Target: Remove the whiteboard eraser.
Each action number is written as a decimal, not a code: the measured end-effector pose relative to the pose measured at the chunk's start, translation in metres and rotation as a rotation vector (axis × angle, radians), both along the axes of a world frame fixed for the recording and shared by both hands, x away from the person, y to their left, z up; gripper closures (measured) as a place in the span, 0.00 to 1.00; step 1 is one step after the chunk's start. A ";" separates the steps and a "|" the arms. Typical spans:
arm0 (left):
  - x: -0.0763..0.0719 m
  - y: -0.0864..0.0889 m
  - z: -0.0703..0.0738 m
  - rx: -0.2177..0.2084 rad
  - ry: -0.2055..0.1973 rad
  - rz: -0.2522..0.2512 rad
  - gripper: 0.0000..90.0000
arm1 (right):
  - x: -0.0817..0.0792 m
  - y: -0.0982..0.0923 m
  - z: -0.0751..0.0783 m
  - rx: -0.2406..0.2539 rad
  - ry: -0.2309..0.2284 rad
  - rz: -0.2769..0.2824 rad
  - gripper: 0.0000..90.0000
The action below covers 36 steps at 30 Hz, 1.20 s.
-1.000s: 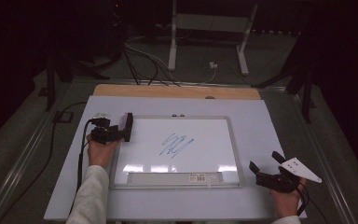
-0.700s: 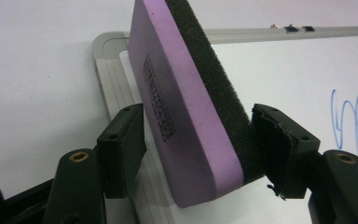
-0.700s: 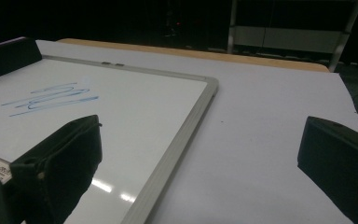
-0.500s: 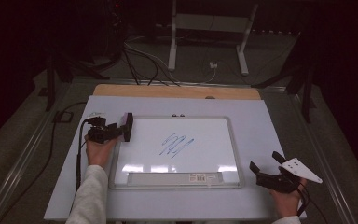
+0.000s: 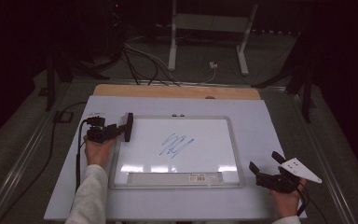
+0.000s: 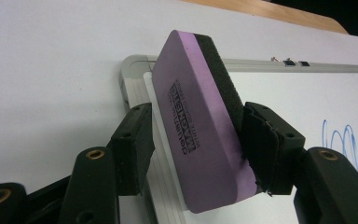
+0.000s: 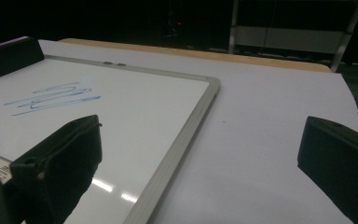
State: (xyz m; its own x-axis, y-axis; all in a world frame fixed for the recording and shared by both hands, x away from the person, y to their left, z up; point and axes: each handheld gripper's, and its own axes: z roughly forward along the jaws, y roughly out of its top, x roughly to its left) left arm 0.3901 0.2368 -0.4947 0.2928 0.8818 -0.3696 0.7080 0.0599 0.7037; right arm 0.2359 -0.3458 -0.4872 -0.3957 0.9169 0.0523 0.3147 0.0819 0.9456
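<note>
A purple eraser with a black felt face stands tilted on its edge over the top left corner of the whiteboard. It sits between the pads of my left gripper. The jaws have just been closing on it and now press its purple face and its felt face. From above, the eraser is a dark bar at the left frame of the whiteboard, beside my left gripper. A blue scribble marks the board's middle. My right gripper rests open and empty off the board's lower right corner.
The whiteboard lies on a white table sheet with a wooden strip along its far edge. A pen tray and label run along the board's near edge. Cables and a metal stand sit on the floor beyond.
The left hand has shifted only slightly, with the eraser staying at the board's left frame. The right hand has kept still.
</note>
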 end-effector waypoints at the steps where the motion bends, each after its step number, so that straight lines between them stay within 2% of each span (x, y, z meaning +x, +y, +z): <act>1: 0.000 -0.001 0.000 0.000 0.002 -0.009 0.50 | 0.000 0.000 0.000 -0.001 -0.001 0.001 0.00; 4: 0.001 -0.006 0.000 -0.001 0.004 -0.023 0.49 | 0.000 0.000 0.000 0.001 0.000 0.002 0.00; 13: 0.005 -0.013 -0.006 -0.046 0.034 -0.053 0.45 | 0.000 -0.001 0.000 0.006 -0.008 0.000 0.00; 18: 0.006 -0.017 -0.008 -0.044 0.044 -0.067 0.44 | -0.001 -0.001 0.001 0.006 -0.009 0.000 0.00; 22: 0.006 -0.021 -0.012 0.006 0.066 -0.082 0.45 | -0.001 -0.001 0.001 0.008 -0.010 -0.001 0.00; 28: 0.005 -0.024 -0.011 0.047 0.046 -0.075 0.46 | -0.001 -0.001 0.001 0.008 -0.011 -0.002 0.00; 36: 0.002 -0.024 -0.006 0.056 0.016 -0.080 0.46 | -0.001 -0.002 0.001 0.007 -0.012 -0.005 0.00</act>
State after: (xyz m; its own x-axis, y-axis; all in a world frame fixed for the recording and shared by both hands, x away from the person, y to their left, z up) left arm 0.3918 0.2133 -0.5002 0.3577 0.8754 -0.3253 0.7200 -0.0367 0.6930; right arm 0.2348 -0.3475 -0.4861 -0.3918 0.9185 0.0534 0.3033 0.0741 0.9500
